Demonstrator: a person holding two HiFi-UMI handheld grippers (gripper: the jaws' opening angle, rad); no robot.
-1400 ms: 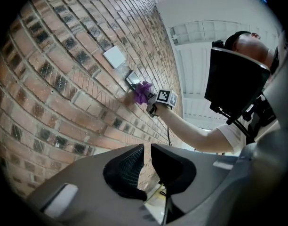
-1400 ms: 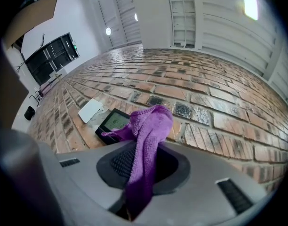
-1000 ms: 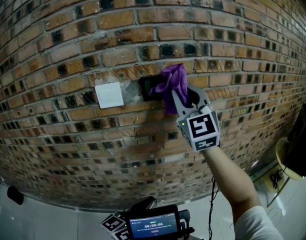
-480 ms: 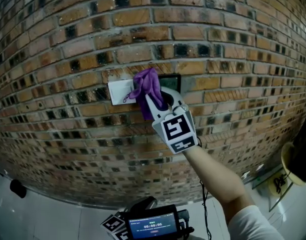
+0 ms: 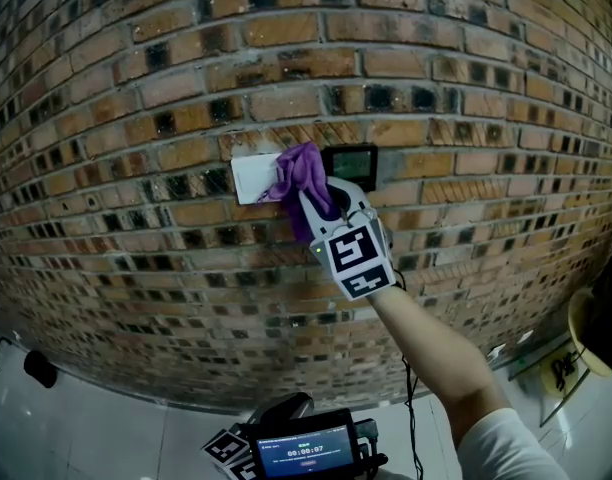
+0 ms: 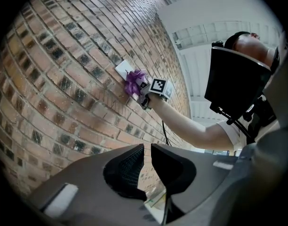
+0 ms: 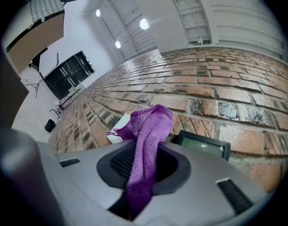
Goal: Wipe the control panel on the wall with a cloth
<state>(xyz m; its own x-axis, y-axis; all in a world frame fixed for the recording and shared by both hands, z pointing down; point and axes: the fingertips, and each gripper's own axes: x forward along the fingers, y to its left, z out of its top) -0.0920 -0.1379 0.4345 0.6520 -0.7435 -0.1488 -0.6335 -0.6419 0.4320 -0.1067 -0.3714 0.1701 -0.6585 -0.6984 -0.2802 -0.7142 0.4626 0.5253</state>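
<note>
A purple cloth is pinched in my right gripper, which is shut on it and presses it against the brick wall. The cloth lies between a white switch plate and a dark control panel with a small screen, and it covers the plate's right edge. In the right gripper view the cloth hangs out of the jaws, with the dark panel to its right and the white plate behind it. My left gripper is held low, shut and empty. From there the cloth shows far up the wall.
The brick wall fills the head view. A marker cube and a small lit screen sit at the bottom edge. A black object lies on the pale floor at lower left, and a yellow item is at the right edge.
My right gripper has swept the cloth leftward off the dark panel onto the white plate's right edge. The dark panel's screen is now uncovered. In the last half second it barely moved.
</note>
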